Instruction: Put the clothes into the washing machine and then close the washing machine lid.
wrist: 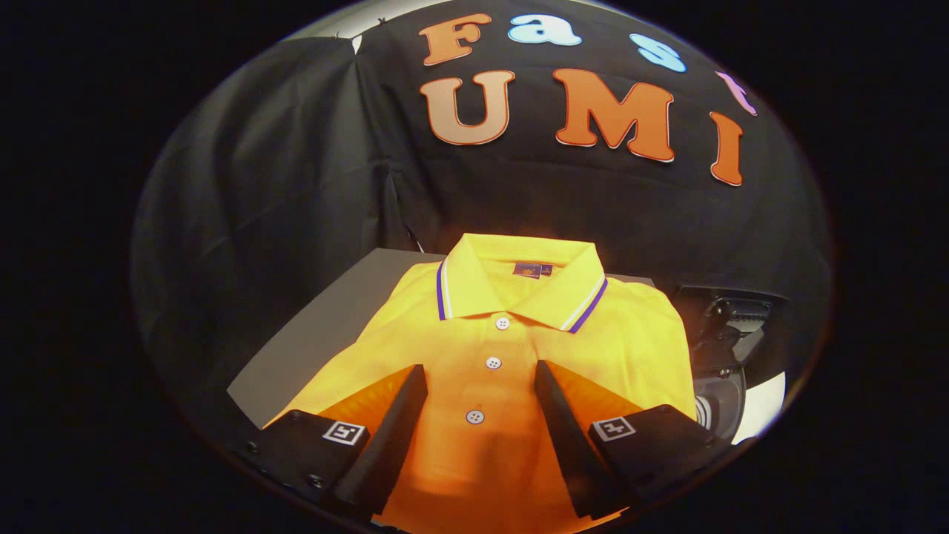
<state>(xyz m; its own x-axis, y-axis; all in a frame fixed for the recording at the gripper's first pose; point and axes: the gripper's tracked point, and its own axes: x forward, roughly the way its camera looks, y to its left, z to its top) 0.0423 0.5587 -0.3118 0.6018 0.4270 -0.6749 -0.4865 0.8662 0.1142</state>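
A folded yellow polo shirt (511, 334) with a striped collar and white buttons lies flat on a grey table (326, 334). My gripper (482, 371) hovers over its front placket, open, one finger on each side of the button row. The fingertips (415, 378) are close above the fabric; I cannot tell whether they touch it. Nothing is held between them. Just beyond the shirt's right edge, part of the washing machine (723, 348) appears as a dark body with a round opening lower down.
The grey table extends to the left of the shirt, with its edge running along the left side. Black cloth walls close off the booth behind and to the left. A white surface (764, 400) lies beside the machine at the right.
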